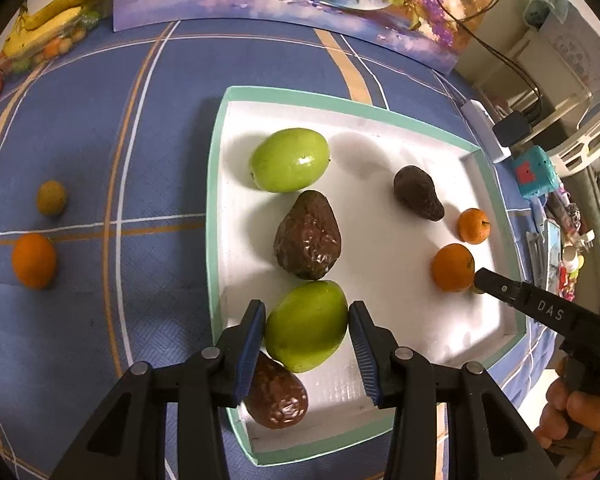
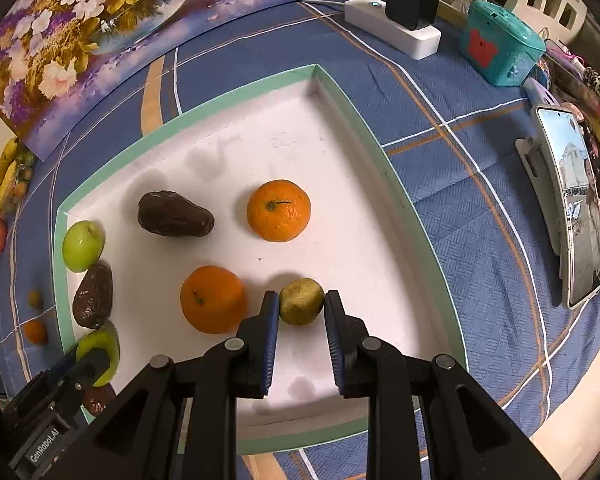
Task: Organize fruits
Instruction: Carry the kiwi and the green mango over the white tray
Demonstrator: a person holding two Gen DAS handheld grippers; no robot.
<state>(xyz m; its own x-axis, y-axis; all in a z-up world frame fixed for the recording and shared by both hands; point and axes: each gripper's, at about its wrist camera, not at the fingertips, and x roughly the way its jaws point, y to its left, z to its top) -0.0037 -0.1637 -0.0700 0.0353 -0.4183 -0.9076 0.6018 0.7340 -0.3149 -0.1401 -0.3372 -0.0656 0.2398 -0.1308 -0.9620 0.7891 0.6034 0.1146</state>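
My left gripper (image 1: 307,312) is shut on a green fruit (image 1: 306,326) at the near end of the white, teal-rimmed tray (image 1: 215,184), partly over a dark avocado (image 1: 277,398). Beyond it lie another avocado (image 1: 308,236), a second green fruit (image 1: 288,160) and a third avocado (image 1: 418,192). My right gripper (image 2: 302,300) is shut on a small yellow-green citrus (image 2: 302,302) low over the tray floor, beside two oranges (image 2: 213,299) (image 2: 279,211). In the left wrist view the right gripper (image 1: 482,280) comes in from the right.
On the blue checked cloth left of the tray lie an orange (image 1: 33,261) and a small yellow-green fruit (image 1: 51,198). Bananas (image 1: 55,12) sit at the far left, a flower picture (image 2: 99,28) at the back. A power strip (image 2: 392,28), teal box (image 2: 500,46) and phone (image 2: 576,208) stand on the right.
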